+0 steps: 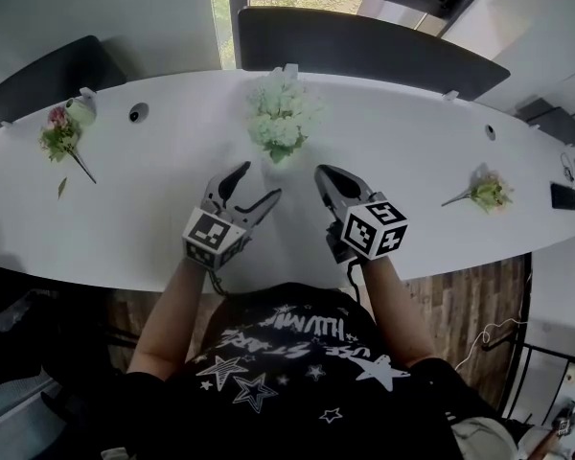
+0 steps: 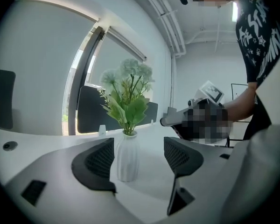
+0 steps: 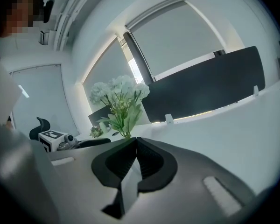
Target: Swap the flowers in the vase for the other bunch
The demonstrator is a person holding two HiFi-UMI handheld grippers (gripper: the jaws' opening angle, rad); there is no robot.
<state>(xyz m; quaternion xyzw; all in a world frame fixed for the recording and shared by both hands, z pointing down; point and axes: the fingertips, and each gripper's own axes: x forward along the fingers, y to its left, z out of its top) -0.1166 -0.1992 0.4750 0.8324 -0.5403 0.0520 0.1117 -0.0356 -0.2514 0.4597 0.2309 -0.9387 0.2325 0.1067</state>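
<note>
The white bench (image 1: 431, 171) is carrying everything the task needs, and its near edge is running just in front of the person. The white flowers (image 1: 282, 115) are standing at the middle of the bench toward its far edge. They are sitting in the ribbed white vase (image 2: 124, 155), which is upright with its long axis vertical and the stems rising straight out of its neck. The left gripper (image 1: 259, 181) is pointing at it from the near side. Its fingers (image 2: 95, 162) are standing wide apart and holding nothing. In the left gripper view the vase is framed in the gap between them, offset toward the left finger, and it is still beyond the tips and not touching either pad. The right gripper (image 1: 323, 173) is hovering beside the left one at about the same range from the vase. Its fingers (image 3: 126, 160) are pressed together on nothing, and the blooms are showing just above them. Judged from this, the left gripper is the one prepared to take the vase or the stems, and any extraction will have to run upward along the vertical axis. Two loose bunches are lying flat and well apart from both grippers: a pink bunch (image 1: 61, 134) at the far left and a second bunch (image 1: 487, 193) at the right. Which of them is the replacement cannot be told.
</note>
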